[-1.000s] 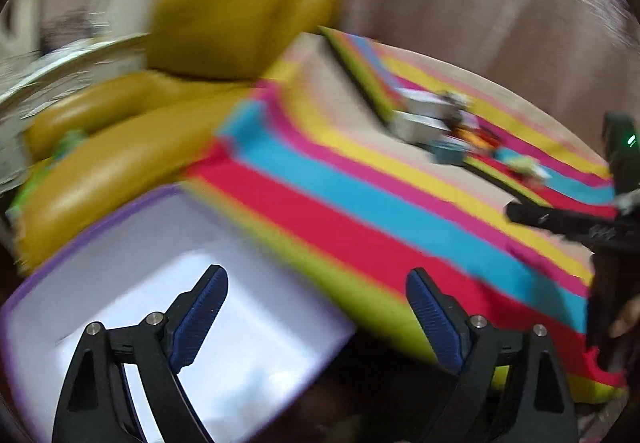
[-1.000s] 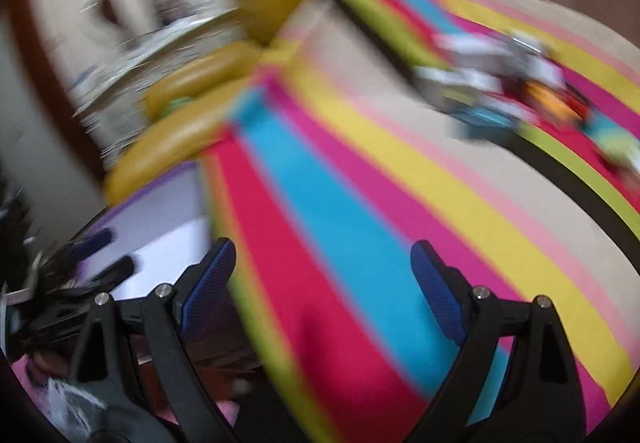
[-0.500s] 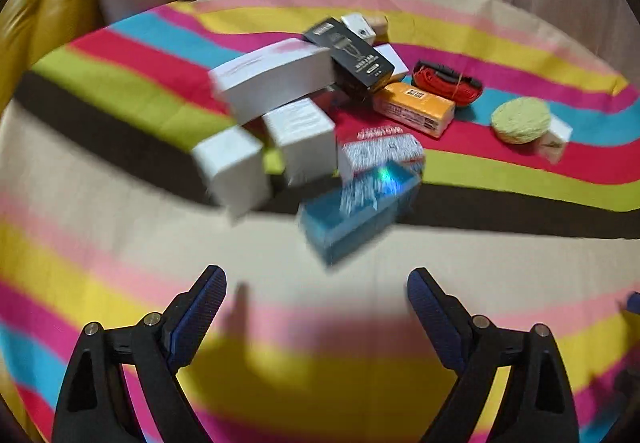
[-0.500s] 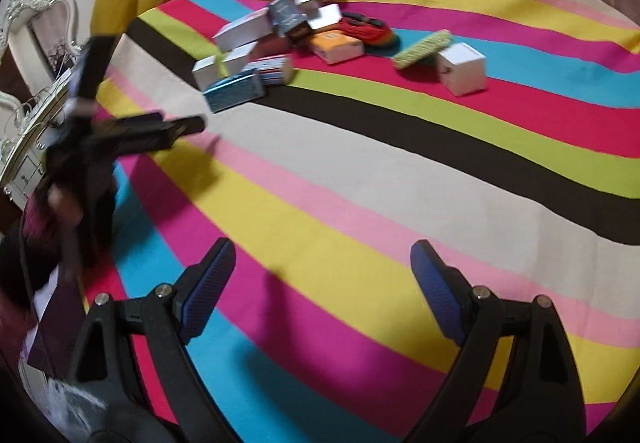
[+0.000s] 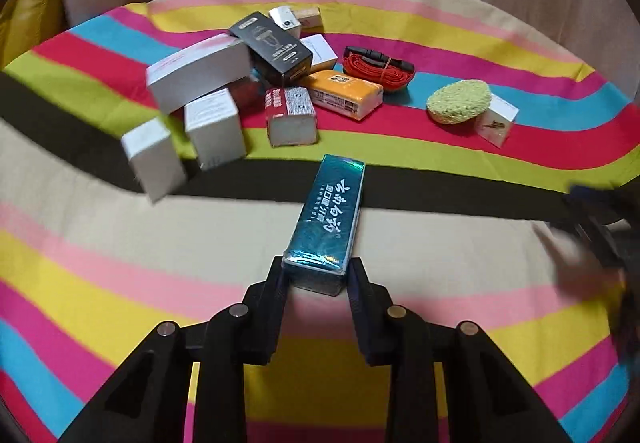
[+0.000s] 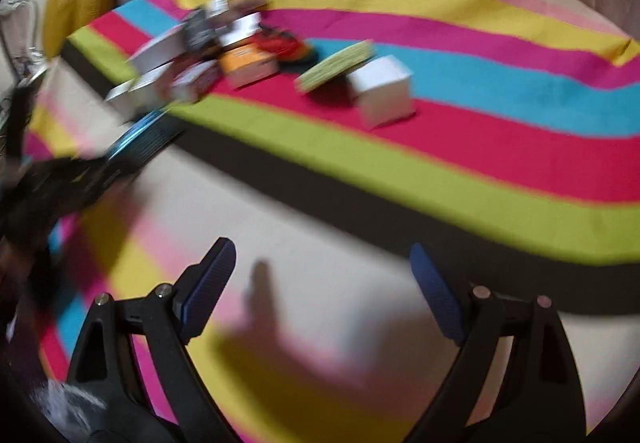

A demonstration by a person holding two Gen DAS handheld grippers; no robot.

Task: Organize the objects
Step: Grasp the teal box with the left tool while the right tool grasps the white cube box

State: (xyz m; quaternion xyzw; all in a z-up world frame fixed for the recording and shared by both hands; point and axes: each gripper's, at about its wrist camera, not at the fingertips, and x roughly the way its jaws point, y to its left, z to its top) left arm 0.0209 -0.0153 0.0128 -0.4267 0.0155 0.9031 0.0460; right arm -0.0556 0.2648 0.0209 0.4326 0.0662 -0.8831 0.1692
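Striped cloth covers the whole surface under me. Nearest, my left gripper is clamped on the near end of the teal box, which points away toward the pile. My right gripper hangs spread wide over bare cloth, nothing between its fingers. Farther off lie white boxes, an orange pack and a green sponge.
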